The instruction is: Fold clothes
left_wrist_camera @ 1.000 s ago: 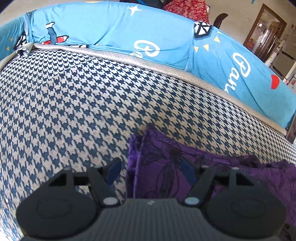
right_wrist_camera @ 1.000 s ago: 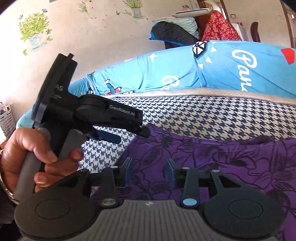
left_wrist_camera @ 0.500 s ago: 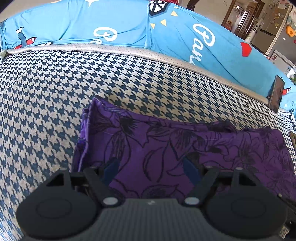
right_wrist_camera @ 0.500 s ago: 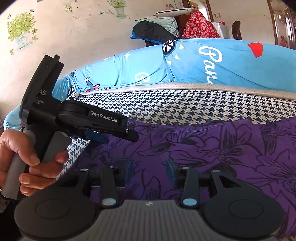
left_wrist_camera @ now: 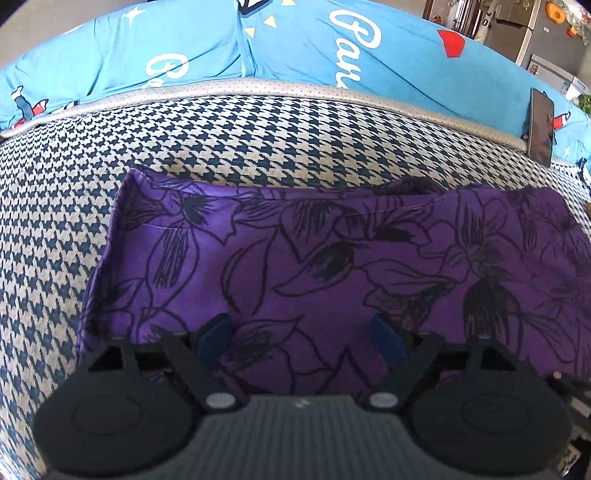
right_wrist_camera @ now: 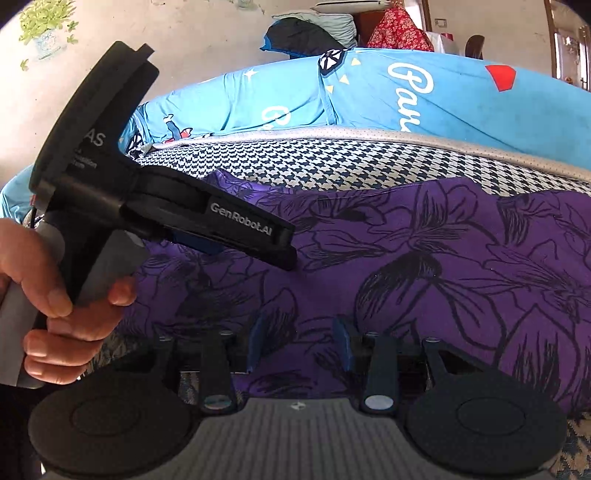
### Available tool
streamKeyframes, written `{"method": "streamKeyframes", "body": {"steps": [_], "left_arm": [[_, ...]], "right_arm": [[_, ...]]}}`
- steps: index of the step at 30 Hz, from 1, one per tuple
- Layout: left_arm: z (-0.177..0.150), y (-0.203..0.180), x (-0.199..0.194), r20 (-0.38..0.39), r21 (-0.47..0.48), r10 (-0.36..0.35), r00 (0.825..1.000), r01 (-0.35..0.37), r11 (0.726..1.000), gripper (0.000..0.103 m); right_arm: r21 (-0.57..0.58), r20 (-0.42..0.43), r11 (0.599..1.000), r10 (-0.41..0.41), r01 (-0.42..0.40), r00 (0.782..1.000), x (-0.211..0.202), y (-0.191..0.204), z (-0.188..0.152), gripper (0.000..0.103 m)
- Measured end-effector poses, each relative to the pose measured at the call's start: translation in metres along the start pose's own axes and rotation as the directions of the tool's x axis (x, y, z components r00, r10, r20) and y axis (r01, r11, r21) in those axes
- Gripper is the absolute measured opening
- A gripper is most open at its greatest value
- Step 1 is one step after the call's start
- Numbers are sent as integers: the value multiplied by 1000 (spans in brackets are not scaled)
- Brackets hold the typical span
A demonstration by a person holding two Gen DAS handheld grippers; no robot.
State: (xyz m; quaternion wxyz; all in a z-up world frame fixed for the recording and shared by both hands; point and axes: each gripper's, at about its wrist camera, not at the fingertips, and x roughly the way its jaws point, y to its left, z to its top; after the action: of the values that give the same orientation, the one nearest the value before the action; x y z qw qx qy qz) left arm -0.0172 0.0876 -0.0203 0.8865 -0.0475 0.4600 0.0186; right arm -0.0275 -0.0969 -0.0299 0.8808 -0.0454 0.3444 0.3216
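A purple garment with black flower outlines lies folded into a wide strip on the houndstooth bed cover. My left gripper hangs open over the garment's near edge, with nothing between its blue fingertips. In the right wrist view the same purple garment fills the middle. My right gripper is open above its near edge and holds nothing. The left gripper's black body, held by a person's hand, hovers over the garment's left end.
A blue printed bedsheet rises behind the houndstooth cover. A dark phone leans against it at the far right. Behind the bed, the right wrist view shows a white wall, piled clothes and a chair.
My left gripper has swung right from the garment's left corner over the middle of its near edge. The right gripper has come closer to the cloth. Both stay open.
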Motion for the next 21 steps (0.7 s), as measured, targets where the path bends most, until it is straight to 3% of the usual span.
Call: {"method": "streamKeyframes", "body": {"steps": [4, 21], "left_arm": [[-10, -12, 0, 18, 35, 27, 999, -27, 999, 90], [-43, -12, -20, 60, -9, 10, 998, -10, 1000, 97]], "right_arm": [[62, 17, 998, -2, 1, 1000, -5, -2, -6, 42], [197, 46, 980, 12, -21, 999, -32, -2, -29, 43]]}}
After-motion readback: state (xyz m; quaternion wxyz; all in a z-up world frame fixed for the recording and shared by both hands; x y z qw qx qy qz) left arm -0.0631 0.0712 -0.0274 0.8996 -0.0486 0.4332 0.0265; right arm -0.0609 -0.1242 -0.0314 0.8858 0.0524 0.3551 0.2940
